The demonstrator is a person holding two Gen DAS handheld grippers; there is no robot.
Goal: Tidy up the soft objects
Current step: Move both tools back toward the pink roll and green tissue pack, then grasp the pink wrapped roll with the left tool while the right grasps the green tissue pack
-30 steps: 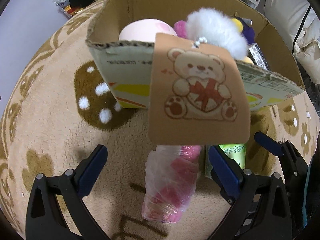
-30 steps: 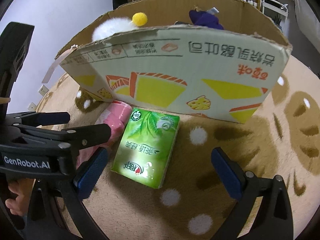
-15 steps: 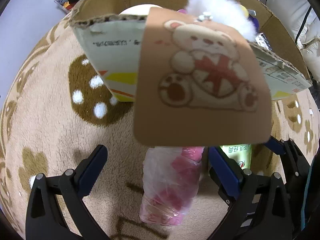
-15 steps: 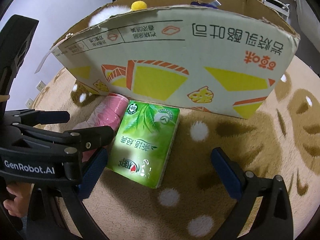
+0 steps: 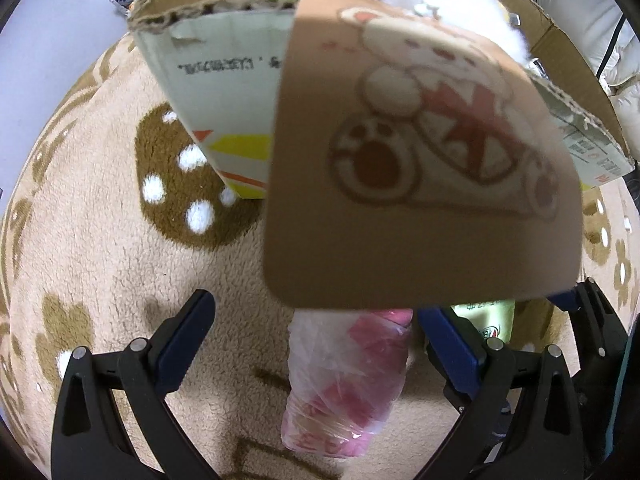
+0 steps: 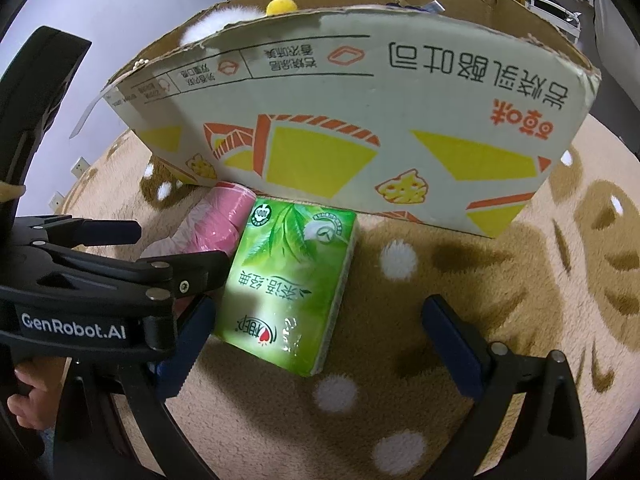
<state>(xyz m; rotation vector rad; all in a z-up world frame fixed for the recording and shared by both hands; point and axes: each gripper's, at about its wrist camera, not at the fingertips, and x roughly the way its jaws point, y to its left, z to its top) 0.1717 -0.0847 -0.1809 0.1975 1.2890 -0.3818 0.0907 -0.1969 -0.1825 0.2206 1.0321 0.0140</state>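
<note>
A pink roll in clear plastic wrap [image 5: 348, 380] lies on the rug between the spread fingers of my open left gripper [image 5: 320, 340]. Beside it lies a green tissue pack [image 6: 290, 284], which sits between the fingers of my open right gripper [image 6: 316, 340]. Both rest against the front wall of a cardboard box [image 6: 360, 128] that holds a white fluffy toy [image 5: 448, 12] and other soft things. A brown bear-print tag [image 5: 420, 168] hangs from the toy over the box edge, close to the left camera, hiding the far end of the pink roll [image 6: 224, 220].
A beige plush rug [image 5: 100, 260] with brown patches and white dots covers the floor. The left gripper's black frame [image 6: 92, 292] crowds the left side of the right wrist view, with a hand [image 6: 28, 404] below it. A purple-white wall [image 6: 132, 12] stands behind.
Both grippers have moved forward and down toward the box front. The bear tag now looms larger in the left view. The pink roll and tissue pack lie where they were.
</note>
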